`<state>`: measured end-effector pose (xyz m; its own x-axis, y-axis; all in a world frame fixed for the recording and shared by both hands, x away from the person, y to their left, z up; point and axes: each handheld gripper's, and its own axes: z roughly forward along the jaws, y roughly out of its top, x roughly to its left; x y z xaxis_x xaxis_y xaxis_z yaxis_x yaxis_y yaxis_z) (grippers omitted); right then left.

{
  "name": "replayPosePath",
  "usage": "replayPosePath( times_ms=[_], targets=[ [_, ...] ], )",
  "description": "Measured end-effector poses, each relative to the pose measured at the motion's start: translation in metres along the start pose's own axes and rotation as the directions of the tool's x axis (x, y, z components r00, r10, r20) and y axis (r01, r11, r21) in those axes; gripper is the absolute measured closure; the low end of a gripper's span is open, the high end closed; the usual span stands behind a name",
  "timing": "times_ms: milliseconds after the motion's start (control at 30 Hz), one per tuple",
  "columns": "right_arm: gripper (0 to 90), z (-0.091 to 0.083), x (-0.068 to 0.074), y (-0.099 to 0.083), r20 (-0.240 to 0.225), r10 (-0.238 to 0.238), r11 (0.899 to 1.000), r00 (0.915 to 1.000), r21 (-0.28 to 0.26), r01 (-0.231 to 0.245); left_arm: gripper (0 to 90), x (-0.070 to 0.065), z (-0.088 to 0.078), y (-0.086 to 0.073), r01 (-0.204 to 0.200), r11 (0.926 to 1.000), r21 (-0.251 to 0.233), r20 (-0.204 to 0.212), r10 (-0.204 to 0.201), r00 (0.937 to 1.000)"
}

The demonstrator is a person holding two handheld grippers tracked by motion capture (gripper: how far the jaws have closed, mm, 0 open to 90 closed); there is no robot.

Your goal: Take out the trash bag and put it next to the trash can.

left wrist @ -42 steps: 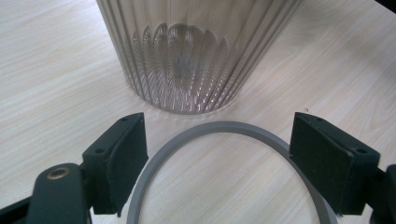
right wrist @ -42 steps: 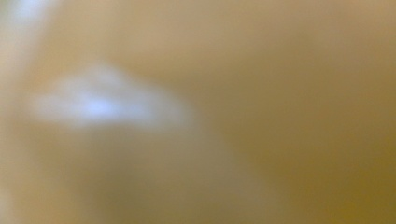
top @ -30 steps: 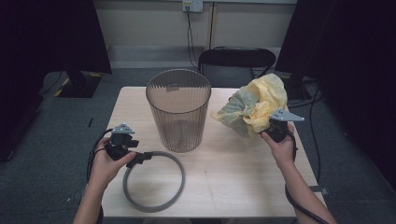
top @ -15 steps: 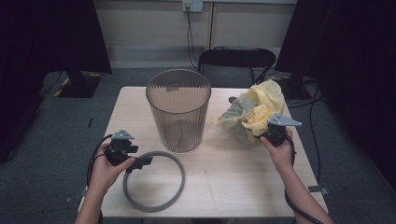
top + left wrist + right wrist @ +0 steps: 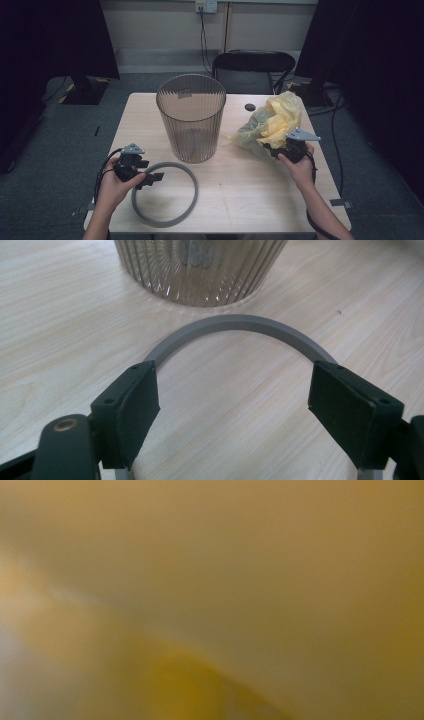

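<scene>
Pale wood tabletop carries everything. Nearest you, by the front-left corner, your left gripper stands with jaws apart astride the grey ring's arc, clamping nothing; close carelessly and the ring could skid off the front edge. Farther on, mid-table, sits the ribbed bin. Toward the right edge, your right gripper presses into the yellow bag, jaws just opening; whether film lies between them I cannot tell. Released, it may slump.
</scene>
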<state>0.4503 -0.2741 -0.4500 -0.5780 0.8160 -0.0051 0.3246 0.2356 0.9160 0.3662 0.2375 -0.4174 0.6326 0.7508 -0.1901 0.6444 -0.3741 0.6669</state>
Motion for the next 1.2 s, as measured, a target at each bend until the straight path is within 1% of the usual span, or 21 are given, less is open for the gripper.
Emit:
replayPosePath(
  times_ms=[133, 267, 333, 400, 467, 500, 600, 700, 767, 833, 867, 900, 967, 1000, 1100, 1200],
  targets=[
    [35.7, 0.008, -0.001, -0.005, 0.009, 0.009, 1.000, 0.9999, 0.011, -0.009, 19.9, 0.003, 0.005, -0.004, 0.009, 0.9999, 0.009, 0.007, -0.010, 0.9999],
    [34.8, 0.022, -0.003, -0.010, 0.013, 0.014, 1.000, 0.9998, 0.016, -0.014, 19.9, 0.007, 0.012, -0.007, 0.011, 0.9998, 0.018, 0.016, -0.012, 0.9998],
    [33.7, 0.031, -0.004, -0.010, 0.015, 0.029, 1.000, 0.9995, 0.012, -0.029, 19.9, 0.010, 0.016, -0.008, 0.008, 0.9998, 0.021, 0.016, -0.008, 0.9998],
    [32.6, 0.043, -0.007, -0.006, 0.015, 0.037, 0.999, 0.9992, 0.011, -0.038, 19.9, 0.011, 0.018, -0.008, 0.008, 0.9996, 0.027, 0.012, -0.009, 0.9999],
    [30.7, 0.051, -0.009, 0.000, 0.016, 0.028, 1.000, 0.9995, 0.011, -0.028, 19.9, 0.012, 0.021, -0.009, -0.005, 0.9985, 0.055, 0.004, 0.004, 1.0000],
    [29.6, 0.055, -0.010, 0.003, 0.013, 0.022, 1.000, 0.9997, 0.015, -0.023, 19.8, 0.013, 0.023, -0.009, 0.002, 0.9981, 0.061, 0.007, -0.003, 1.0000],
    [28.9, 0.059, -0.010, 0.012, 0.011, 0.014, 1.000, 0.9998, 0.008, -0.014, 19.8, 0.014, 0.024, -0.009, 0.007, 0.9979, 0.064, 0.002, -0.007, 1.0000],
    [25.8, 0.055, -0.007, 0.014, -0.001, 0.014, 1.000, 0.9999, 0.006, -0.014, 19.6, 0.012, 0.024, -0.008, 0.007, 0.9981, 0.061, 0.008, -0.008, 0.9999],
    [23.9, 0.050, -0.004, 0.011, -0.011, 0.022, 1.000, 0.9997, 0.018, -0.021, 19.4, 0.011, 0.023, -0.007, 0.004, 0.9982, 0.060, 0.004, -0.004, 1.0000],
    [23.2, 0.044, -0.002, 0.009, -0.014, 0.019, 1.000, 0.9997, 0.014, -0.019, 19.4, 0.008, 0.023, -0.006, 0.006, 0.9987, 0.050, 0.010, -0.007, 0.9999],
    [21.9, 0.041, -0.001, 0.008, -0.017, 0.023, 1.000, 0.9996, 0.020, -0.022, 19.4, 0.007, 0.023, -0.006, 0.003, 0.9987, 0.051, 0.009, -0.003, 0.9999],
    [20.8, 0.039, -0.001, 0.007, -0.019, 0.027, 0.999, 0.9995, 0.022, -0.027, 19.4, 0.005, 0.023, -0.005, -0.005, 0.9986, 0.052, 0.014, 0.005, 0.9999],
    [19.6, 0.032, 0.000, 0.003, -0.032, 0.057, 0.998, 0.9979, 0.022, -0.056, 19.4, 0.002, 0.024, -0.004, -0.005, 0.9987, 0.050, 0.012, 0.005, 0.9999],
    [19.0, 0.030, 0.000, 0.002, -0.032, 0.061, 0.998, 0.9976, 0.028, -0.060, 19.4, 0.000, 0.024, -0.004, -0.006, 0.9990, 0.044, 0.019, 0.005, 0.9998],
    [18.4, 0.019, 0.001, -0.004, -0.034, 0.043, 0.999, 0.9985, 0.035, -0.041, 19.2, -0.003, 0.025, -0.004, -0.010, 0.9991, 0.040, 0.026, 0.009, 0.9996],
    [18.1, 0.010, 0.000, -0.010, -0.033, 0.047, 0.998, 0.9984, 0.039, -0.046, 19.3, -0.002, 0.025, -0.006, -0.013, 0.9989, 0.045, 0.020, 0.012, 0.9997]
  ],
)
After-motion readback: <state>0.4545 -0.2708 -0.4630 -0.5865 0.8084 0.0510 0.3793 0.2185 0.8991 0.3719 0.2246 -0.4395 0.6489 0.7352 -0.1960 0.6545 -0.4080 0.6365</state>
